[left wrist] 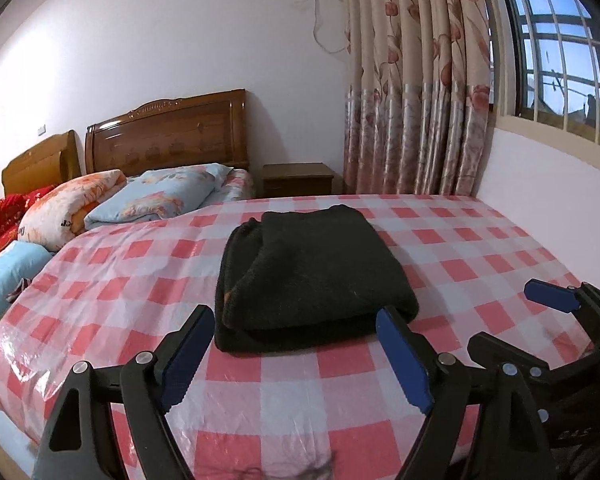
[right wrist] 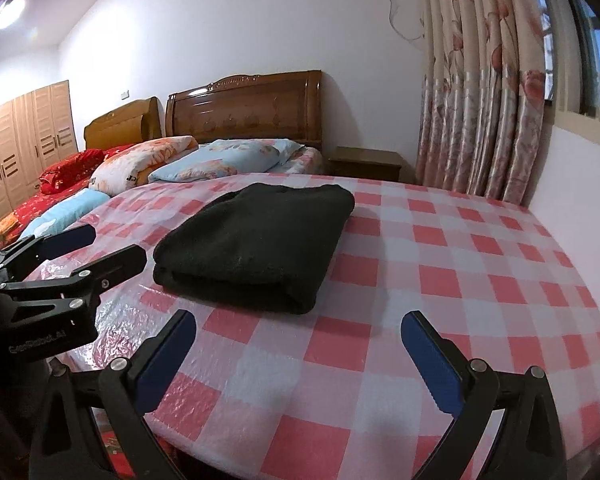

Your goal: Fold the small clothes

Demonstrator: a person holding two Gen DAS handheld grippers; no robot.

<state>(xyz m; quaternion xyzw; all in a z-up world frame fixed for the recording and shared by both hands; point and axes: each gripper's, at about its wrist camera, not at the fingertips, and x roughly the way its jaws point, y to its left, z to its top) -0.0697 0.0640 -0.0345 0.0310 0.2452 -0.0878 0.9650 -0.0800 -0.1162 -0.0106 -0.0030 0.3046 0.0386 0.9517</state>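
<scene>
A dark green-black garment [left wrist: 312, 272] lies folded into a thick rectangle on the pink-and-white checked cover [left wrist: 480, 248]. It also shows in the right wrist view [right wrist: 260, 240]. My left gripper [left wrist: 296, 320] is open and empty, its blue-padded fingertips just short of the garment's near edge. My right gripper [right wrist: 300, 320] is open and empty, a little back from the garment's near right corner. The right gripper [left wrist: 512, 312] shows at the right of the left wrist view, and the left gripper [right wrist: 116, 244] at the left of the right wrist view.
The checked cover [right wrist: 460, 264] is a plastic sheet over a table that ends near me. Beyond it is a bed with pillows [left wrist: 156, 196] and quilts, a wooden headboard [left wrist: 168, 136], a nightstand [left wrist: 298, 178], floral curtains [left wrist: 416, 80], and a wall with window at right.
</scene>
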